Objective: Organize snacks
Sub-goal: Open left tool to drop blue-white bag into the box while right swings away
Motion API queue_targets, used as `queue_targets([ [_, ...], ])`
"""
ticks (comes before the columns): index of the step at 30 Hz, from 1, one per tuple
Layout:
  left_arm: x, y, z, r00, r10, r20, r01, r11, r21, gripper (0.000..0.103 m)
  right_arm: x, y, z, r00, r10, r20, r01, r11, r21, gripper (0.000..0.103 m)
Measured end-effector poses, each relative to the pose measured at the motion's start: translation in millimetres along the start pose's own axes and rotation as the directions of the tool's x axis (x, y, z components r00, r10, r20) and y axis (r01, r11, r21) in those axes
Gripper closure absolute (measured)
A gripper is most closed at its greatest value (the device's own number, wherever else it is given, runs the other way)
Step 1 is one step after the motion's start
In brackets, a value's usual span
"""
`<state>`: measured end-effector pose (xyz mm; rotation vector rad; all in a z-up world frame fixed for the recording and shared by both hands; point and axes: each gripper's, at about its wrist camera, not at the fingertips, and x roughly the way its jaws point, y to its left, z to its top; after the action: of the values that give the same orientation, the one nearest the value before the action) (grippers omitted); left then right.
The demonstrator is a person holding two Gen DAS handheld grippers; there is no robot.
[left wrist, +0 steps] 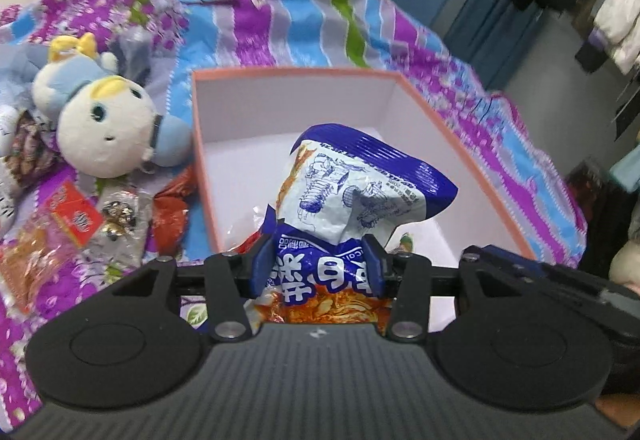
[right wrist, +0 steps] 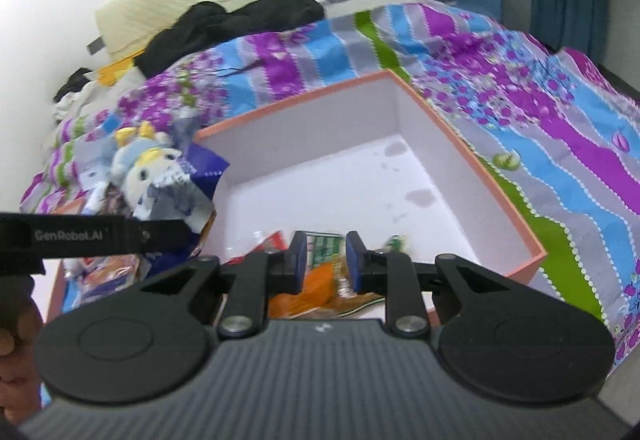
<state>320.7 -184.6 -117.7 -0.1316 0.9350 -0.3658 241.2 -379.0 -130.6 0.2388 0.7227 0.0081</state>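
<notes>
My left gripper (left wrist: pixel 318 260) is shut on a blue and white snack bag (left wrist: pixel 352 195) and holds it over the near end of a pink box with a white inside (left wrist: pixel 288 107). Other snack packets (left wrist: pixel 248 240) lie in the box under the bag. My right gripper (right wrist: pixel 326 258) hangs over the near end of the same box (right wrist: pixel 472 159), its jaws a narrow gap apart around an orange and green snack packet (right wrist: pixel 320 280). Whether it grips the packet is unclear. The blue bag (right wrist: pixel 200 167) shows at the box's left edge.
The box sits on a bed with a purple, blue and green striped quilt (left wrist: pixel 280 15). A plush doll (left wrist: pixel 108 123) and loose snack packets (left wrist: pixel 72 220) lie left of the box. Black clothes (right wrist: pixel 240 19) are piled at the bed's head.
</notes>
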Motion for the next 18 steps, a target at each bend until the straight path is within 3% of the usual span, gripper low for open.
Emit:
queue_targets([
  [3,20.4,1.3,2.6,1.000,0.010,-0.020,-0.009,1.000,0.017,0.029,13.2,-13.9,-1.9,1.000,-0.015,-0.026,0.016,0.999,0.030,0.079],
  [5,26.4,1.7,4.1,1.000,0.016,-0.020,-0.015,1.000,0.024,0.023,14.0,-18.2,-5.3,0.999,-0.021,-0.033,0.022,0.999,0.043,0.079],
  [9,22.5,0.7,5.3,1.000,0.006,-0.008,-0.006,0.999,0.035,0.022,2.9,-22.6,-8.2,0.999,-0.026,-0.023,0.028,0.998,0.064,0.079],
  [18,-36.2,-16.2,-22.7,0.998,-0.032,0.051,0.029,0.997,0.066,0.022,-53.3,-27.7,-37.3,0.999,-0.038,0.029,0.035,0.994,0.104,0.077],
])
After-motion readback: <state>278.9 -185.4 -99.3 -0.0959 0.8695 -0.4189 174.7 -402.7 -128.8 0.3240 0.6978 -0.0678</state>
